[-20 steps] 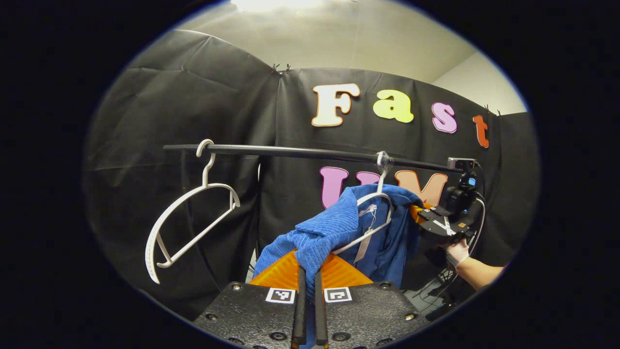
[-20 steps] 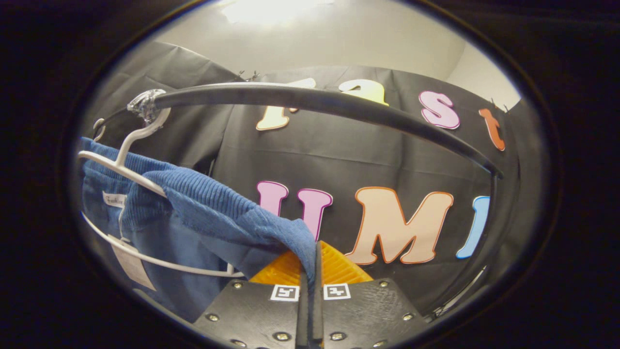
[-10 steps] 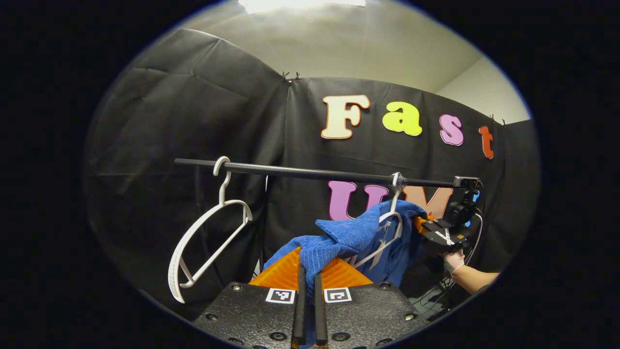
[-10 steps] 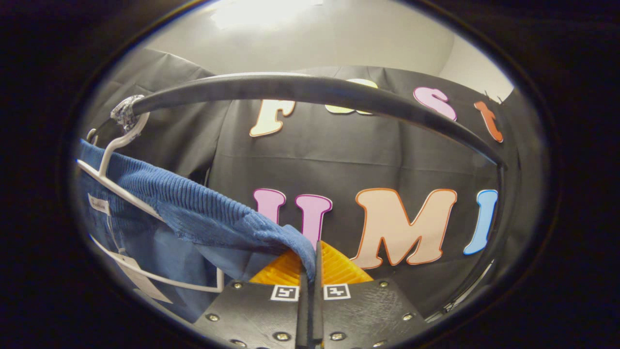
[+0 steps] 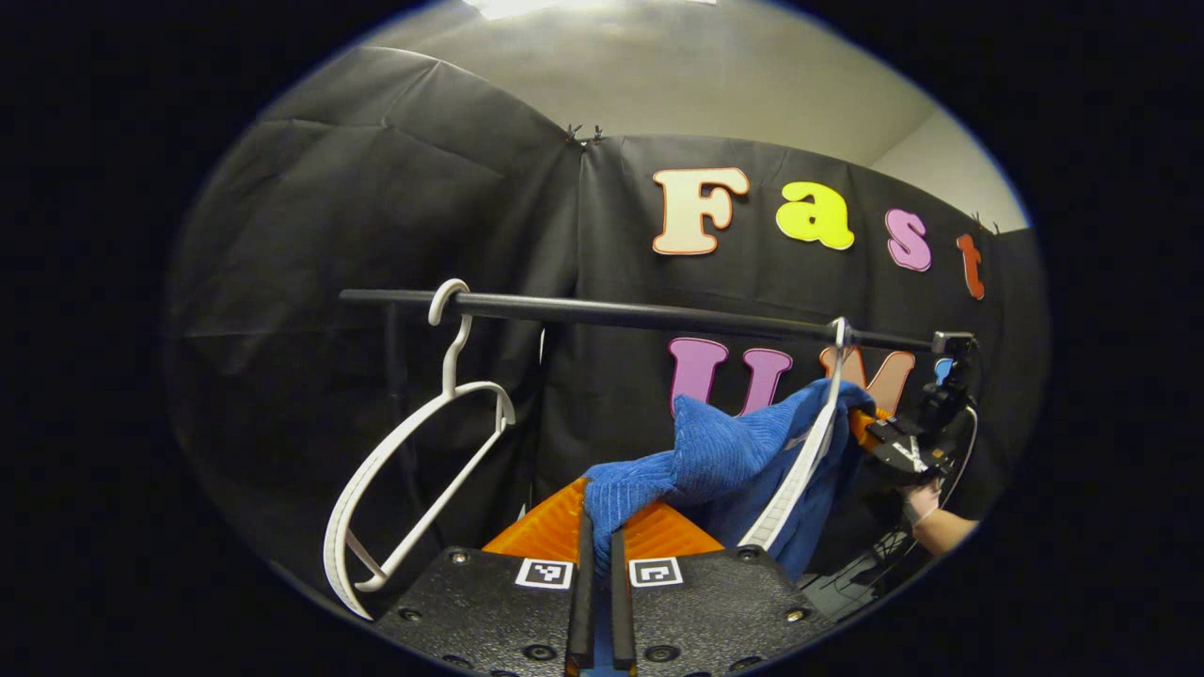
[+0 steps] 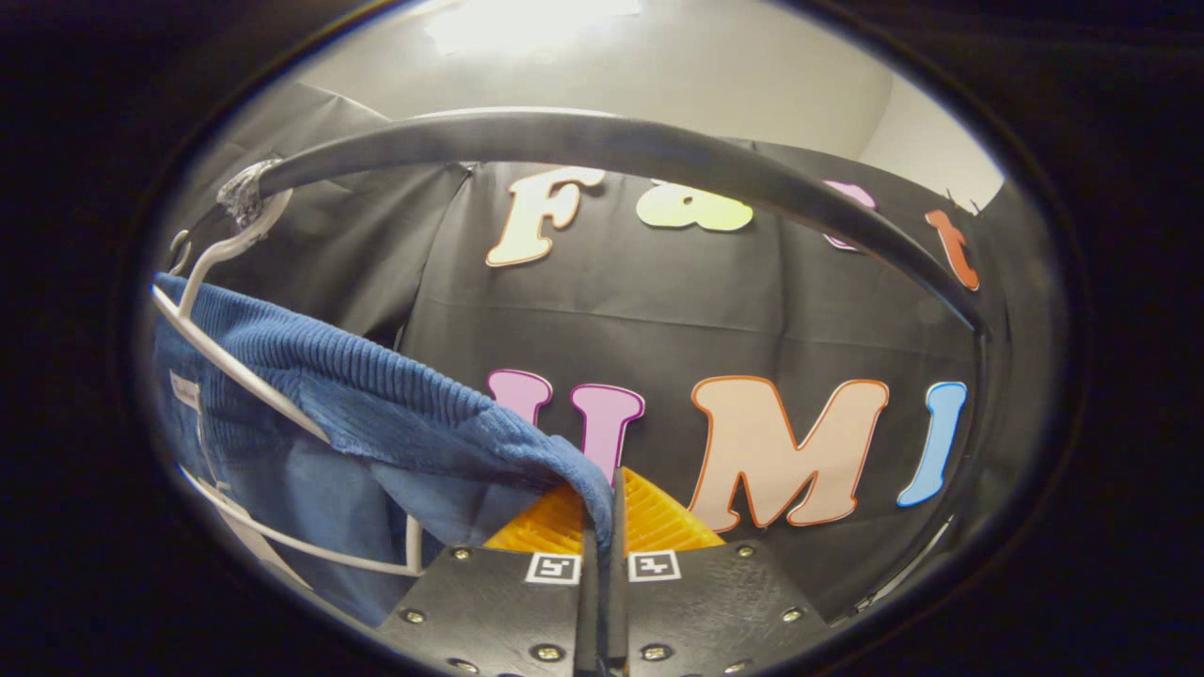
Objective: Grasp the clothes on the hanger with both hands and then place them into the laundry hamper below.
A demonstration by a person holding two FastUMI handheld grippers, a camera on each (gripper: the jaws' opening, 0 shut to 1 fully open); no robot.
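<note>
A blue ribbed garment (image 5: 724,451) hangs partly on a white hanger (image 5: 800,461) hooked on the black rail (image 5: 640,313). My left gripper (image 5: 597,527) is shut on one end of the blue cloth, which stretches away from it to the right. Farther right, the right gripper (image 5: 903,449) and the hand holding it sit at the garment's other side. In the right gripper view the blue garment (image 6: 376,414) drapes from the white hanger (image 6: 226,362) at the left, and my right gripper (image 6: 602,517) is shut on its near corner, just under the rail (image 6: 611,155).
A second white hanger (image 5: 414,461) hangs bare on the rail's left part. The rail's right end post (image 6: 978,395) runs down at the right. A person's forearm (image 5: 941,529) reaches in from the lower right.
In the left gripper view the garment's hanger has swung right and turned edge-on, and the blue cloth is pulled further off it. The right gripper has dropped slightly below the rail.
</note>
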